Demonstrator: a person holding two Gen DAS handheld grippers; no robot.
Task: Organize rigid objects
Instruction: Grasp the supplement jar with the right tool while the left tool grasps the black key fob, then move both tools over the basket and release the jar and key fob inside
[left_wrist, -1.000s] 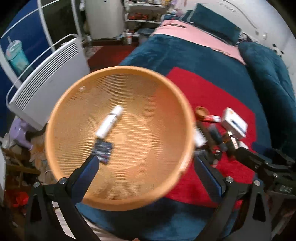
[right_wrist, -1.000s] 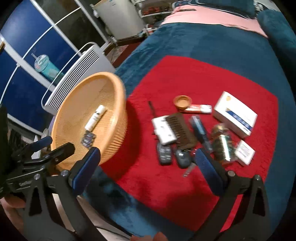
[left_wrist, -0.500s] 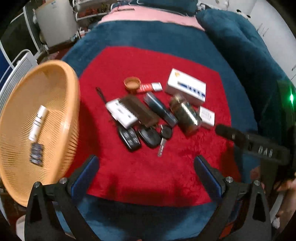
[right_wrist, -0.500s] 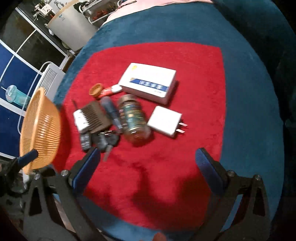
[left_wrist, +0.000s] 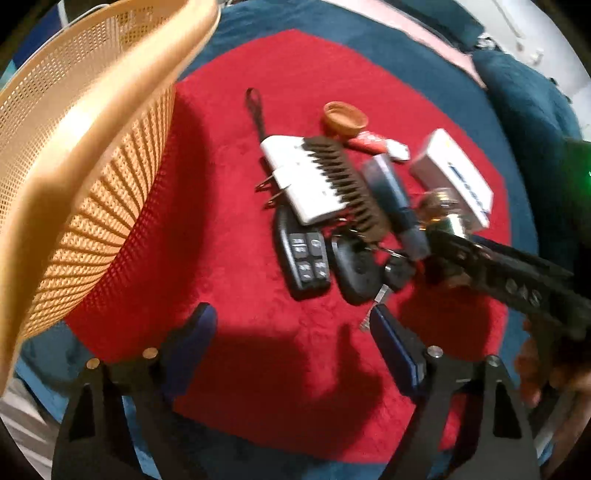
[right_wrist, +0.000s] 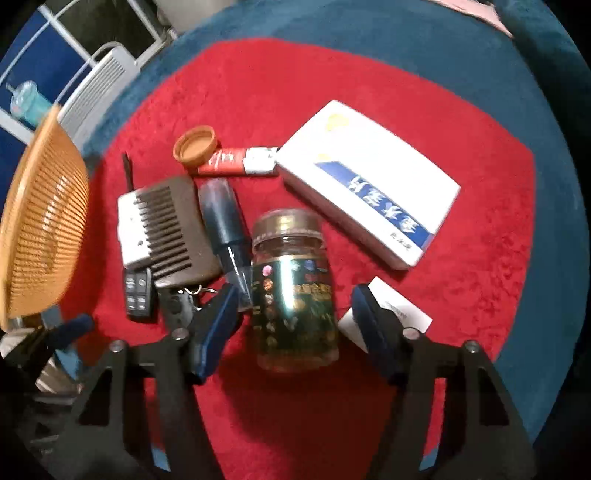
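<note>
A pile of small objects lies on a red cloth (right_wrist: 369, 74). My right gripper (right_wrist: 293, 317) is open, its fingers either side of a brown jar (right_wrist: 293, 295) with a gold lid, lying on its side. My left gripper (left_wrist: 291, 332) is open and empty, low over the cloth just short of a black key fob (left_wrist: 304, 258) and car key (left_wrist: 356, 264). Further back lie a dark comb (left_wrist: 347, 188) on a white charger (left_wrist: 295, 177), a blue tube (right_wrist: 223, 218), an orange lid (right_wrist: 195, 144), a red-and-white tube (right_wrist: 240, 162) and a white box (right_wrist: 369, 181).
An orange mesh basket (left_wrist: 85, 147) stands at the cloth's left edge, close to my left gripper; it also shows in the right wrist view (right_wrist: 40, 229). A small white charger (right_wrist: 391, 314) lies right of the jar. Blue bedding (right_wrist: 554, 184) surrounds the cloth. A white heater (right_wrist: 99, 85) stands beyond.
Both grippers have swung from the basket to the pile and dropped closer. My right gripper now straddles the jar. My left gripper now faces the key fob.
</note>
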